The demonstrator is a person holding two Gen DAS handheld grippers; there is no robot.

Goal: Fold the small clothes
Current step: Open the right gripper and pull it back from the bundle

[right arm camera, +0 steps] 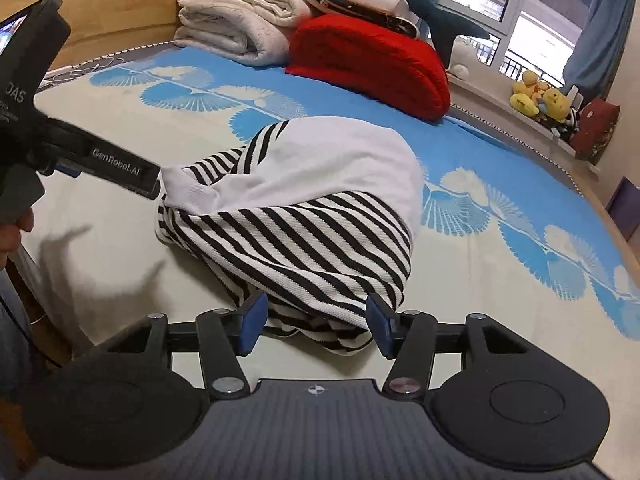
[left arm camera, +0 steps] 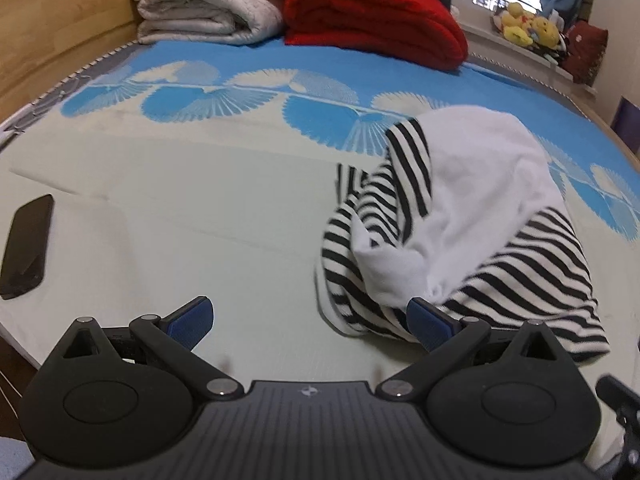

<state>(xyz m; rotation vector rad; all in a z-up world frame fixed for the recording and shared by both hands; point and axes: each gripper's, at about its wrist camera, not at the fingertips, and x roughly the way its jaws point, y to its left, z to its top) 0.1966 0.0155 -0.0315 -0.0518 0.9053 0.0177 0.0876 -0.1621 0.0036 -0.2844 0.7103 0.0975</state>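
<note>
The left gripper (left arm camera: 310, 320) has its two blue pads wide apart. Nothing is between them, only bare sheet. Its right pad (left arm camera: 430, 322) sits right at the edge of the striped top (left arm camera: 520, 276), but I cannot tell if it touches it. In the right wrist view, the left gripper (right arm camera: 154, 180) reaches in from the left side, and its tip is right at the white corner of the striped top (right arm camera: 304, 240). I cannot tell from there if it pinches the cloth.

The right gripper (right arm camera: 316, 326) is partly open. The near edge of the striped top lies between its blue pads (right arm camera: 252, 328), and the pads do not squeeze it.

The striped top is black and white with a plain white part on it. It sits in a loose, puffy heap in the middle of the bed (right arm camera: 100, 248), not flat and not neat.

The bed has a pale sheet with blue and white fan shapes. A black phone (left arm camera: 26, 246) lies on the sheet, well apart from the top. At the far end of the bed are a folded cream blanket (right arm camera: 236, 24) and a folded red blanket (right arm camera: 372, 64), side by side. Yellow plush toys (right arm camera: 540, 96) sit on the ledge by the window.
</note>
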